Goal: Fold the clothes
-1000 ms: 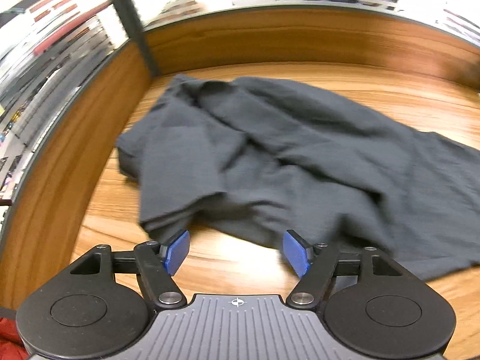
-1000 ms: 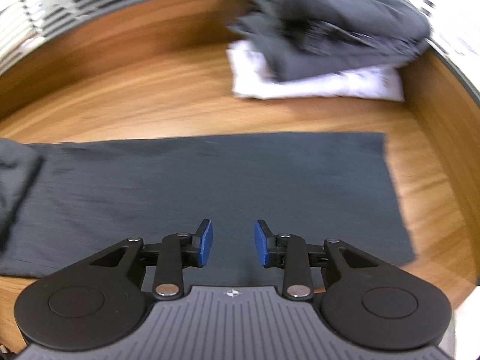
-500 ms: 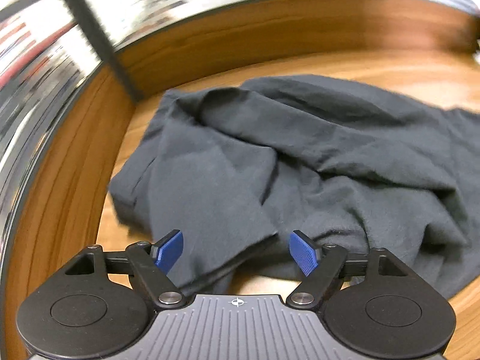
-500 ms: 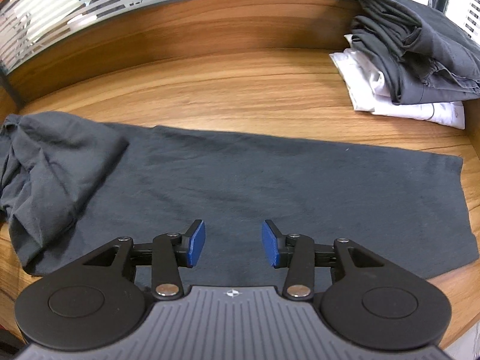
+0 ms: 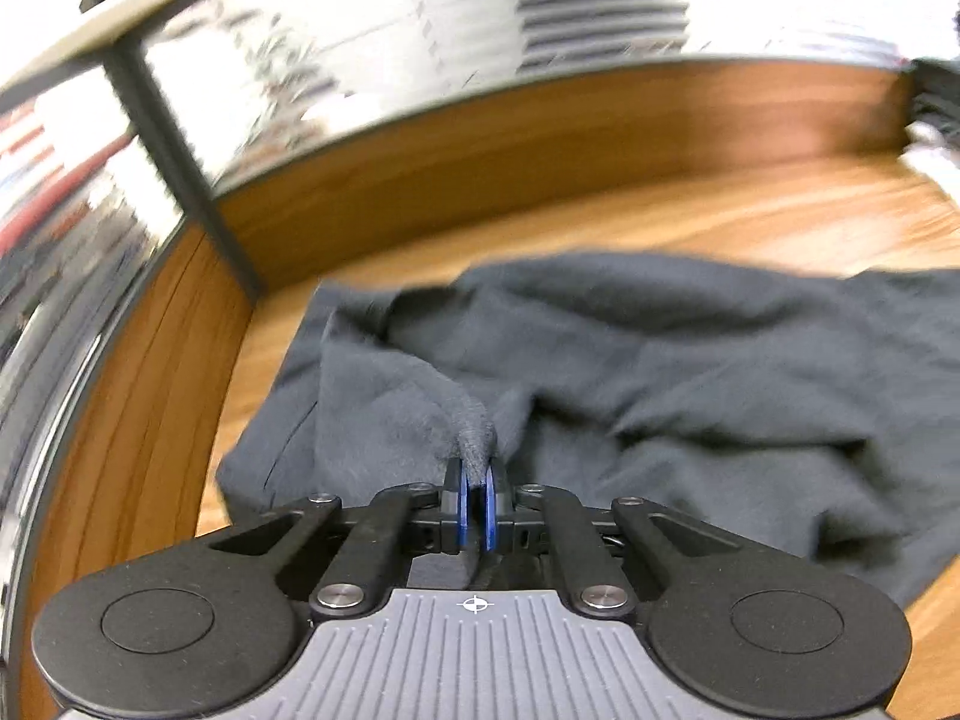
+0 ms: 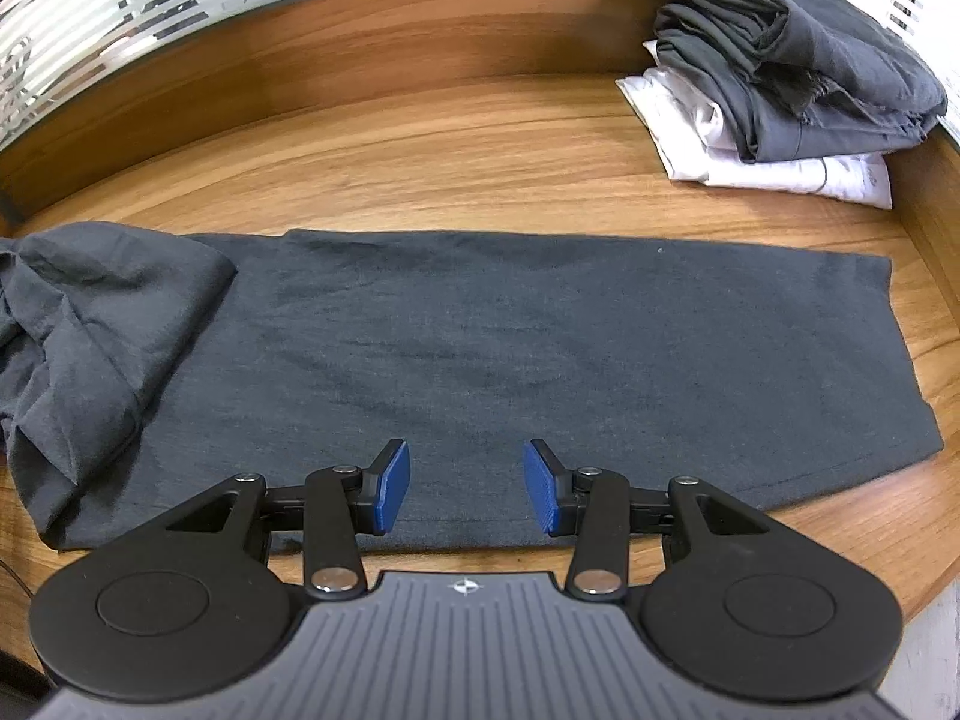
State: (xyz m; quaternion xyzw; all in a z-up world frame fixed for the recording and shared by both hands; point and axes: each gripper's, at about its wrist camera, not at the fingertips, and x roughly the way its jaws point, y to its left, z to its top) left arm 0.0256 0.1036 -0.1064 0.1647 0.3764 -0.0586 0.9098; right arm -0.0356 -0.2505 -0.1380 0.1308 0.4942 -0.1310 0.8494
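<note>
While left gripper (image 5: pixel 475 501) pinches shirt (image 6: pixel 540 348) hem; right gripper (image 6: pixel 467 486) gapes

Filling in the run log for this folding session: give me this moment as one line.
left gripper: shut on dark grey shirt | right gripper: open above shirt | folded pile: untouched

table: wood-grain top (image 6: pixel 456 144) | edge: raised wooden rim (image 6: pixel 372 30) | behind: striped frosted glass (image 6: pixel 78 6) — bright

Each black tool (image 6: pixel 467 489) has blue pads (image 6: pixel 393 486), silver screws.
</note>
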